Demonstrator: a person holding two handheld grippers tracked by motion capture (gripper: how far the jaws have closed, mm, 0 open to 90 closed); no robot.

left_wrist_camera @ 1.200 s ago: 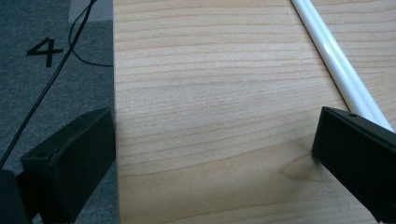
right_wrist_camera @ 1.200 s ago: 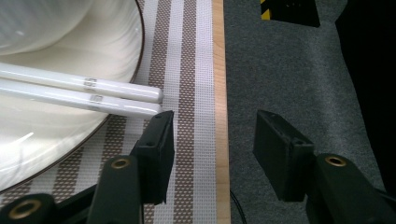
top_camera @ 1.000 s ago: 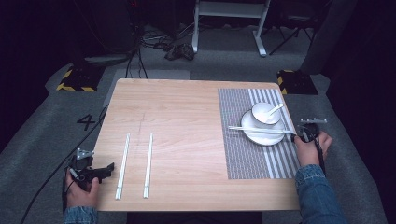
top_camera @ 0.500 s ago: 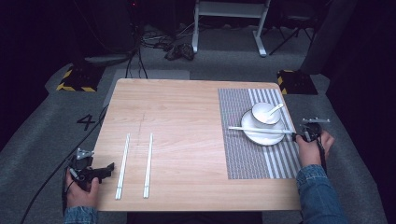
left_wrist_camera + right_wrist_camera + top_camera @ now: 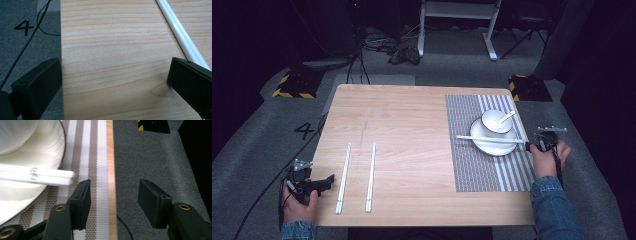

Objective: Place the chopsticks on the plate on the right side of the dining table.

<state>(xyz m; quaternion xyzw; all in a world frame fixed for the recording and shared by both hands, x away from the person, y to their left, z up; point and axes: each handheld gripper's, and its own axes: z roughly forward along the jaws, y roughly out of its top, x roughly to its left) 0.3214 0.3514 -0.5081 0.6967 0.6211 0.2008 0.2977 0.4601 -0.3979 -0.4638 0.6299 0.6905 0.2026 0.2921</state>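
A white plate (image 5: 495, 148) sits on the striped placemat (image 5: 477, 167) at the table's right side, with a white bowl (image 5: 493, 123) and a spoon (image 5: 506, 117) on it. A pair of white chopsticks (image 5: 489, 140) lies across the plate, its ends (image 5: 40, 177) just left of my right gripper (image 5: 113, 195). That gripper (image 5: 530, 146) stands open at the table's right edge, straddling the edge with nothing between its jaws. Two more white chopsticks (image 5: 343, 176) (image 5: 371, 175) lie on bare wood at the front left. My left gripper (image 5: 327, 181) is open over the table's left edge, and one chopstick (image 5: 180, 35) passes by its right jaw.
The wooden table (image 5: 402, 130) stands on grey carpet. A black cable (image 5: 23, 47) and a printed "4" (image 5: 307, 131) lie on the floor to the left. Yellow-black striped blocks (image 5: 289, 85) and a white frame (image 5: 457, 20) stand beyond the far edge.
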